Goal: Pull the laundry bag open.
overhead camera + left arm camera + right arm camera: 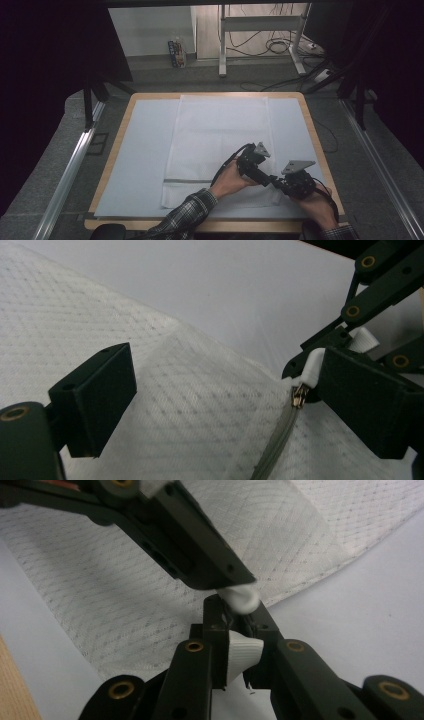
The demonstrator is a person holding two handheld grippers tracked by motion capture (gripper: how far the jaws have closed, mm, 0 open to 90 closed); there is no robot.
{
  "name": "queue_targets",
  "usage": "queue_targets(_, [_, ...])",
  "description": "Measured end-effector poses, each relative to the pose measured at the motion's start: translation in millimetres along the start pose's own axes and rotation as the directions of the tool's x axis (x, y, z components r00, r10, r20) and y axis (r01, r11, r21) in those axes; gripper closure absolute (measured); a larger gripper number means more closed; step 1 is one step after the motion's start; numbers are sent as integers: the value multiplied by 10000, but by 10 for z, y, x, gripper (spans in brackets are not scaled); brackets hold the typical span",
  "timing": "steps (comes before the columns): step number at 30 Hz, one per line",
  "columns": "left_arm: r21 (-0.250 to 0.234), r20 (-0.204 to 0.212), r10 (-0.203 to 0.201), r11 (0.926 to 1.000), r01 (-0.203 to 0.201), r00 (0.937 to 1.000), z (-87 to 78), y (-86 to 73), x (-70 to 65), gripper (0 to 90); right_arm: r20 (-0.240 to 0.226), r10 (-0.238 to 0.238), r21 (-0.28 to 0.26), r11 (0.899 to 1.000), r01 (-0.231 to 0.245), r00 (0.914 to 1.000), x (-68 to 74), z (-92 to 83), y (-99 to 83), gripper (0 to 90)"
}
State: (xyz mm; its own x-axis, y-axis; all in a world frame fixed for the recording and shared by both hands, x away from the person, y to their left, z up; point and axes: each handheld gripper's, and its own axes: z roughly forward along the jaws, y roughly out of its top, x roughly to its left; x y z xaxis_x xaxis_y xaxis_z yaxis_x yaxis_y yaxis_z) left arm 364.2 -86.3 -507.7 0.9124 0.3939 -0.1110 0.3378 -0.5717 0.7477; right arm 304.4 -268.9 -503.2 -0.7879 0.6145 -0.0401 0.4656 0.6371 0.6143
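1. Here, a white mesh bag is spread on the surface.
2. Its corner tab is pinched by the right tool.
3. The left tool is held spread beside the zipper pull.

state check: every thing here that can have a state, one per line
White mesh zippered bag: lying flat on the pale sheet, near right corner lifted.
Grey zipper: slider at the end by that corner; open or closed, cannot tell.
White ribbed tab: pinched in right gripper.
Right gripper: shut on the tab.
Left gripper: jaws open, straddling the mesh, holding nothing.
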Motion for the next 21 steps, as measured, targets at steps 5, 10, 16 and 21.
queue_targets(5, [-14,-198,18,10000,-18,9998,32,4,9,89,-11,31,32,10000,-31,10000,-4,2,-4,812])
queue_targets(10, [119,-784,87,9999,-78,9969,7,4,43,97,-16,126,39,9999,-126,9999,-1,-1,-3,812])
queue_targets(16, [253,-1015,146,9996,-121,9947,-45,9,88,104,33,95,-11,10000,-95,9999,-4,-5,-1,812])
queue_targets(21, [118,-961,16,9999,-5,9954,-145,0,115,141,80,74,-56,10000,-73,9999,-6,-12,-3,812])
